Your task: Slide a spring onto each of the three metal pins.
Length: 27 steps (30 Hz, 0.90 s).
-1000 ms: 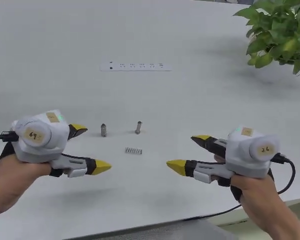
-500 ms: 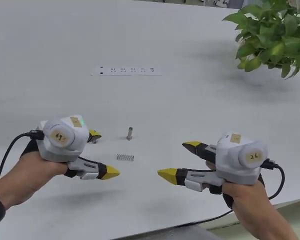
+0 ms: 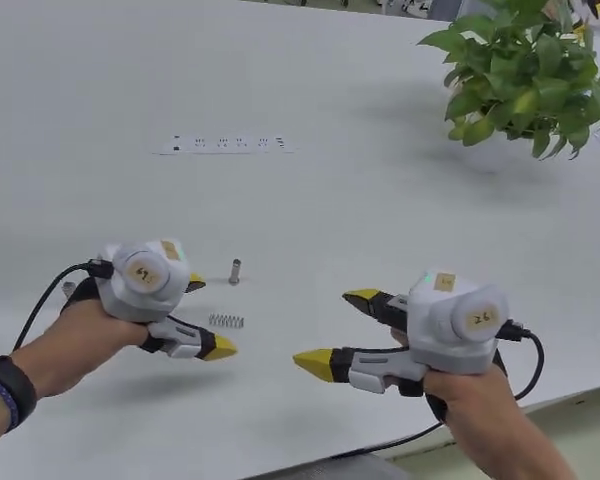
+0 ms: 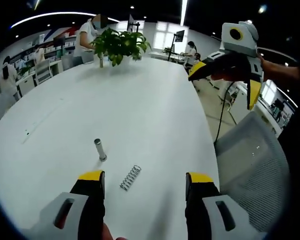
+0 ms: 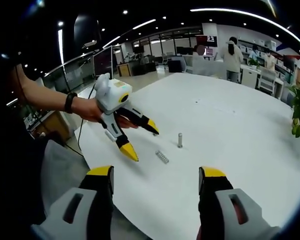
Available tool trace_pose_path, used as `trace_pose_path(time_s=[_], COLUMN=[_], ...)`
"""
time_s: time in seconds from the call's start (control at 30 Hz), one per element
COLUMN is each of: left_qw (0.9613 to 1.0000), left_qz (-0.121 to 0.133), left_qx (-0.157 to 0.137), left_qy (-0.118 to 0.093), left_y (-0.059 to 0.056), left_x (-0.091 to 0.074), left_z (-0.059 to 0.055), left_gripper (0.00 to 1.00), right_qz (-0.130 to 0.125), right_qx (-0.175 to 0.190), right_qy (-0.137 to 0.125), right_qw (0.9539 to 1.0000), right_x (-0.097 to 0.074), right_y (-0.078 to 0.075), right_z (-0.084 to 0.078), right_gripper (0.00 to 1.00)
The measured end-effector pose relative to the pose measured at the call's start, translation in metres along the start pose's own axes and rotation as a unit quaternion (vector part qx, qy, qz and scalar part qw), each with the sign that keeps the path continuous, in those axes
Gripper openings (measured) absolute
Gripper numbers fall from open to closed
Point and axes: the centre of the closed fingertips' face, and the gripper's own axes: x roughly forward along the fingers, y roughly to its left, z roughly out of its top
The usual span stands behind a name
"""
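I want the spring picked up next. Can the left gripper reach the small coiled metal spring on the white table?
Probably yes. The left gripper is open, and the small coiled metal spring lies bare on the white table just ahead between its jaws.

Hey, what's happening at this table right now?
A person holds a gripper in each hand over a white table. The left gripper, jaws open, hovers close to a loose spring lying near an upright metal pin. The right gripper hangs open, apart from both. No spring is on that pin yet.
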Motion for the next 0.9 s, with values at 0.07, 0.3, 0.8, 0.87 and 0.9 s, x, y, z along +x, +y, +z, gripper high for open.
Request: trace_pose_path(time_s=[0.07,0.3,0.8,0.87,0.9], left_qw=[1.0000,0.9997,0.9986,0.9984,0.9981], left_qz=[-0.006,-0.014,-0.007,-0.005,-0.002], left_qx=[-0.002,-0.005,-0.003,0.000,0.007], left_qy=[0.003,0.020,0.052,0.056,0.061], left_y=[0.001,0.000,0.005,0.006,0.007], left_x=[0.006,0.021,0.051,0.052,0.053], left_z=[-0.002,-0.011,-0.035,-0.039,-0.041], left_gripper=[0.60,0.57,0.41,0.38,0.36], right_qz=[0.001,0.003,0.006,0.004,0.003], right_qx=[-0.002,0.000,-0.003,-0.002,-0.001], right_qy=[0.003,0.009,0.024,0.022,0.019], right_qw=[1.0000,1.0000,0.9997,0.9998,0.9998], right_x=[-0.001,0.000,-0.001,-0.002,-0.002], right_y=[0.000,0.003,0.006,0.006,0.006], right_z=[-0.001,-0.006,-0.015,-0.014,-0.013], right_gripper=[0.69,0.69,0.67,0.67,0.66])
